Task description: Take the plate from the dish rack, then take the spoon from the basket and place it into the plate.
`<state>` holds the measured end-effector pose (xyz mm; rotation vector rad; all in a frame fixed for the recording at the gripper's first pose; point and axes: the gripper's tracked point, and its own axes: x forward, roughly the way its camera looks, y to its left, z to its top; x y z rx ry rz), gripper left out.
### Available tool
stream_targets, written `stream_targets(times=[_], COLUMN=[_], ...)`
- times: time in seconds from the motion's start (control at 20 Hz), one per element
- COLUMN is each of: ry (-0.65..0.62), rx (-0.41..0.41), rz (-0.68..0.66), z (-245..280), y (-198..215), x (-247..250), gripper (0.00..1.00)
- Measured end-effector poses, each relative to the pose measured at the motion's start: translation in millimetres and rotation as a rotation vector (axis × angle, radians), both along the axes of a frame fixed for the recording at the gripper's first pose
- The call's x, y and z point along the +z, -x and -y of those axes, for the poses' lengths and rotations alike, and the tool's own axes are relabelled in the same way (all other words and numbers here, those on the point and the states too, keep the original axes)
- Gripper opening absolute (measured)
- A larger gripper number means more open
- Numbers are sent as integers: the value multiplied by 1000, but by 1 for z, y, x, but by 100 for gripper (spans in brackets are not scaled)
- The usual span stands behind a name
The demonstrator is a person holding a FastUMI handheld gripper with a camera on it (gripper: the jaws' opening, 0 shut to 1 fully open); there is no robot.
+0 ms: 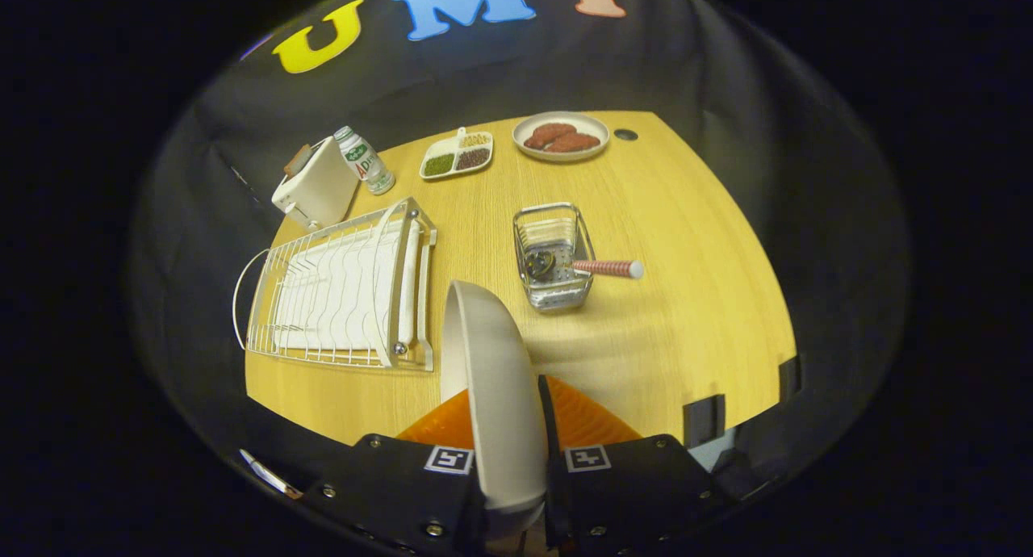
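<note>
The tabletop (694, 315) was seen spread ahead of the tongs (516, 452). The rack (339, 291) was seen at ten o'clock from the tongs, bare of dishes. The plate (492, 379) was held on edge between the fingers, both pressed on it. The basket (553, 254) was set at one o'clock, beyond the plate. The spoon (601, 267) was laid in the basket, its handle pointed toward three o'clock over the rim.

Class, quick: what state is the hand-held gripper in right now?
Hand-held gripper: shut on the plate, held on edge between both fingers, above the table.
</note>
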<state>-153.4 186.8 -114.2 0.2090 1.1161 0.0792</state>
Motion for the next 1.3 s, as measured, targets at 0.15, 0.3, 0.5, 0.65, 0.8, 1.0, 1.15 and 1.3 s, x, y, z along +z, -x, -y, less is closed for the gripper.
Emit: stream_targets(times=[0.15,0.3,0.5,0.65,0.8,1.0,1.15,1.3], ry=[-68,-100,-219,-274,-261,-181,-168,-127], rx=[-37,-55,-98,-50,-5,-4,14,46], rz=[-31,-38,-39,59,90,71,94,188], z=[3,10,7,7,16,47,53,59], y=[2,3,0,-12,-14,-12,-13,-18], x=[-22,-46,-70,-77,-98,-120,-121,-103], gripper=[27,27,27,28,32,46,46,46])
